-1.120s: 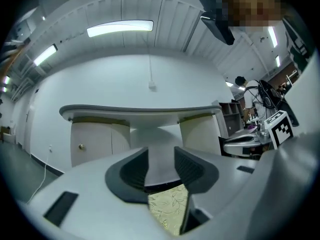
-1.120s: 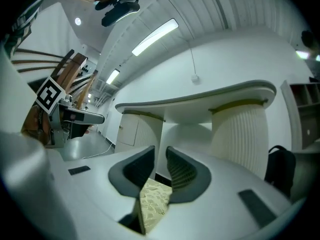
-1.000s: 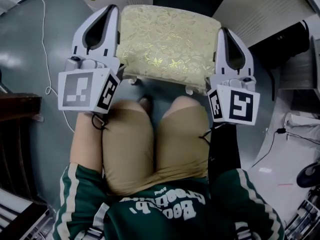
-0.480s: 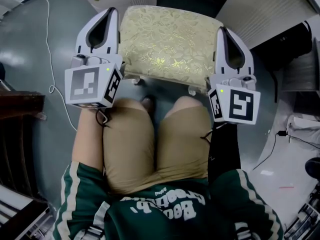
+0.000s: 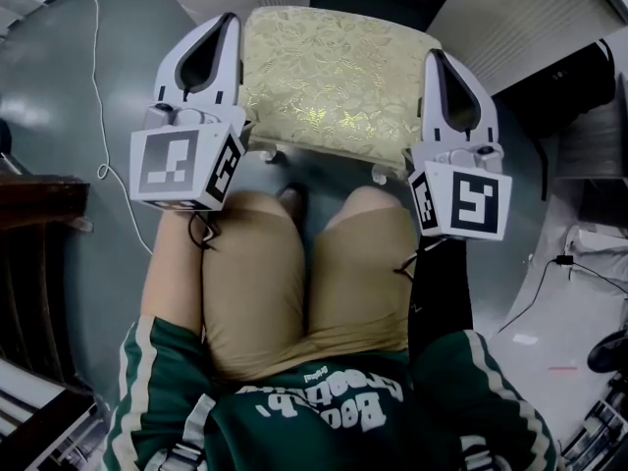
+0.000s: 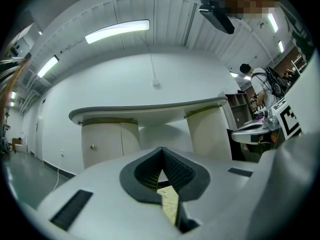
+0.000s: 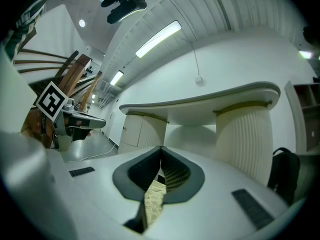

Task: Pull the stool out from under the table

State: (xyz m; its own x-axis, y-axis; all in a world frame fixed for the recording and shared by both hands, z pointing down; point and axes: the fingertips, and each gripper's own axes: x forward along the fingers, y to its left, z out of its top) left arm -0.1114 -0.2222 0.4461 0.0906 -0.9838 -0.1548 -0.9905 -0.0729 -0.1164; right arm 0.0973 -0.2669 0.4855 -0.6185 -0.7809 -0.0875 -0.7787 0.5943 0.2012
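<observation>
Both forearms reach up from the bottom of the head view, one outside each thigh (image 5: 294,273), and carry the tools forward, roughly level and parallel. The left hand-held gripper (image 5: 226,20) lies along the left edge of the stool (image 5: 334,81) in the upper left. The right hand-held gripper (image 5: 435,59) lies along the stool's right edge in the upper right. Each sits tight against the cushion side.

In the left gripper view, the left hand-held gripper (image 6: 161,149) is clenched, tips meeting. A sliver of the stool's gold patterned fabric (image 6: 169,204) shows in the narrow slit below the tips. The right gripper view shows the same: the right hand-held gripper (image 7: 161,148) has its jaws closed tip to tip, with gold fabric (image 7: 155,199) in the slit. Whether that fabric is pinched or only seen through the gap, I cannot tell.

The stool sits at upper centre of the head view, just beyond the knees on the grey floor (image 5: 78,116). Its far edge meets the dark gap between the ribbed pedestals of the white counter (image 6: 150,108), which fills the middle of both gripper views.
</observation>
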